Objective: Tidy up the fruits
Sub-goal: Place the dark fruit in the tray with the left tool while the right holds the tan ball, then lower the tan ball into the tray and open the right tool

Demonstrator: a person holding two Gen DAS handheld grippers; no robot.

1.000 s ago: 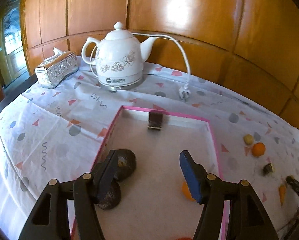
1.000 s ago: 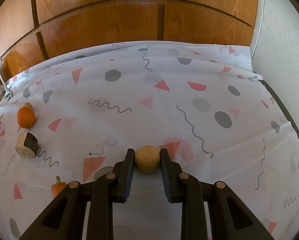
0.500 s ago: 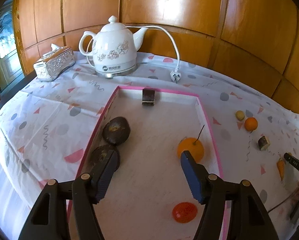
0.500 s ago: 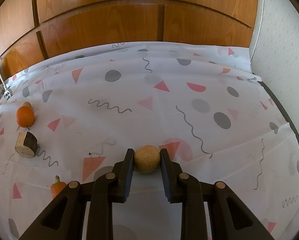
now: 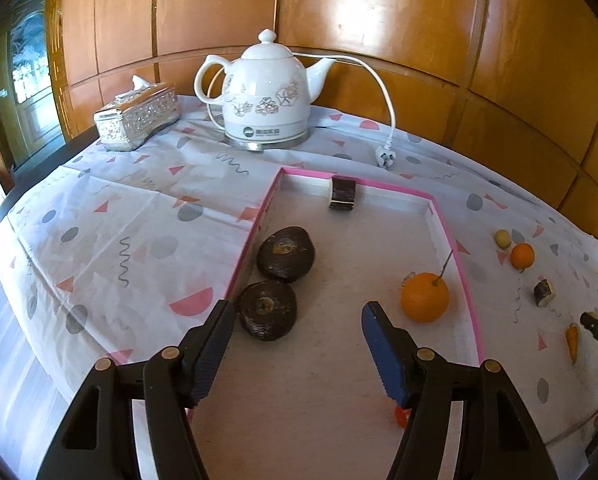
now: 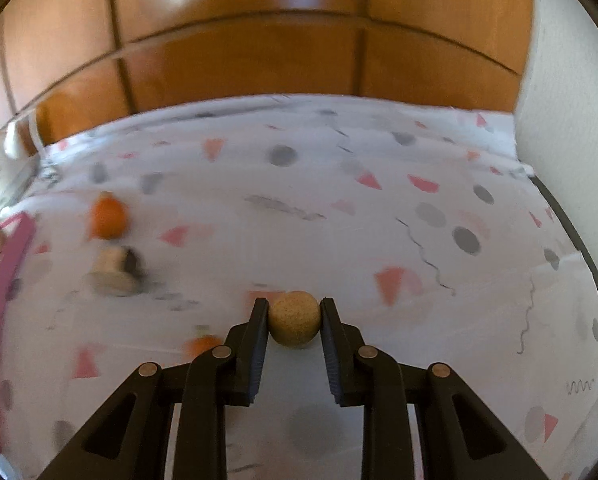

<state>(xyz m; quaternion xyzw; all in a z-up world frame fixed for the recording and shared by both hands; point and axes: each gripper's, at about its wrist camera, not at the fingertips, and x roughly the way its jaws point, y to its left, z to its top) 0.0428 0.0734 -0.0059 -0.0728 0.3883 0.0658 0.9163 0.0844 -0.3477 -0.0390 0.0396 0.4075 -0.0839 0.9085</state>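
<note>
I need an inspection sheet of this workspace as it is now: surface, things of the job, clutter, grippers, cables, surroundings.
Surface: tablecloth with triangles, dots and squiggles covers the table.
Job's things: pink-rimmed tray holds an orange, two dark fruits and a cut dark piece. On the cloth beside the tray lie a small orange, a small pale round fruit, a cut piece and a small carrot.
Clutter: white kettle; silver tissue box.
Grippers: left gripper open, empty, over the tray; right gripper shut on a tan ball.
Cables: kettle cord unplugged, plug on the cloth.
Surroundings: wood-panelled wall.
</note>
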